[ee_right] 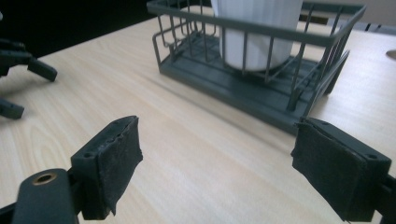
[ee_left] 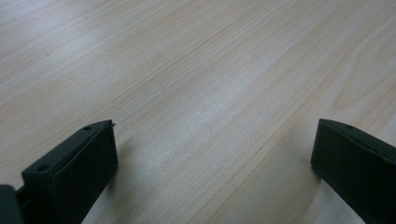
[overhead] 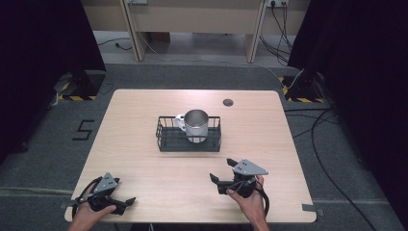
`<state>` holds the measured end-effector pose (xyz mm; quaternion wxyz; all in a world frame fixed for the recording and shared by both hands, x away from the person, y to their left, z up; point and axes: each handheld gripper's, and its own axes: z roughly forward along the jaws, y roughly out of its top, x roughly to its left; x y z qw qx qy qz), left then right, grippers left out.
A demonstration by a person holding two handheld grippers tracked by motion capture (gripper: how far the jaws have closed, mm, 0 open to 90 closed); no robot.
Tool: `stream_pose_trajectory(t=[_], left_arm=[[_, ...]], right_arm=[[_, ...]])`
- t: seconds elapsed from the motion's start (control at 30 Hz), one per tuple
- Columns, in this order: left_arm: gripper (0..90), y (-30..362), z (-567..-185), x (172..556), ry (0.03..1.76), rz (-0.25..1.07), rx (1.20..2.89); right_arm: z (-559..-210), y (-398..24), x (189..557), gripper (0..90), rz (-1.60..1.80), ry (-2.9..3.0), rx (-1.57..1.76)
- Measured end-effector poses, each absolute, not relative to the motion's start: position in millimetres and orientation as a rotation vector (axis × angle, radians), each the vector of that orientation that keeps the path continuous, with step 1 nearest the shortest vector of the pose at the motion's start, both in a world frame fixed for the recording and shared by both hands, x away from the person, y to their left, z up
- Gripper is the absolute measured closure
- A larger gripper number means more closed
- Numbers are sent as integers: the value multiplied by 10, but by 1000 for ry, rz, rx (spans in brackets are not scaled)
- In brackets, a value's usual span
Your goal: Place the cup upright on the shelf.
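In the high view we see the left hand-held gripper (overhead: 126, 202) at the lower left of the frame, low over the near edge of the counter (overhead: 144, 125), with a hand (overhead: 89, 215) wrapped around its body. Its jaws are spread and hold nothing; in the left gripper view (ee_left: 212, 149) they stand at the two bottom corners with bare wood grain between them.

The right hand-held gripper (overhead: 222, 170) sits at the lower middle right of the high view, gripped by the other hand (overhead: 250, 199), its grey three-cornered plate on top. Its jaws are also spread wide and empty. In the right gripper view (ee_right: 215, 163) the jaw pads rise from the lower left and lower right, and their soft lining looks ragged at the edges.

The metal mug (overhead: 196, 125) stands upright inside the dark wire basket (overhead: 166, 139) at the centre of the high view, well apart from both grippers. Its white handle points to the left of the frame. In the right gripper view the basket (ee_right: 261, 93) fills the upper middle and right, with the mug (ee_right: 257, 42) pale behind its bars.

A small round grey disc (overhead: 228, 102) lies on the counter above and to the right of the basket.
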<state>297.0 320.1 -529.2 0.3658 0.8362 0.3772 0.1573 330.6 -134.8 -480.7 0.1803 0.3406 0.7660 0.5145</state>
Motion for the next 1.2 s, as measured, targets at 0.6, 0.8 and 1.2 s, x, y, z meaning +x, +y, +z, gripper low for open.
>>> stream_pose_trajectory(t=[0.6, 0.8, 1.2], left_arm=[[0, 3199, -5292, 2976, 967, 403, 2150], [0, 3199, -5291, 2976, 967, 402, 2151], [0, 3199, -5291, 2976, 967, 402, 2151]], right_arm=[[-5081, -1504, 3194, 154, 1378, 2233, 1049], [-5147, -1560, 3147, 154, 1346, 2248, 1071], [-5186, -1613, 3047, 153, 1312, 2267, 1090]])
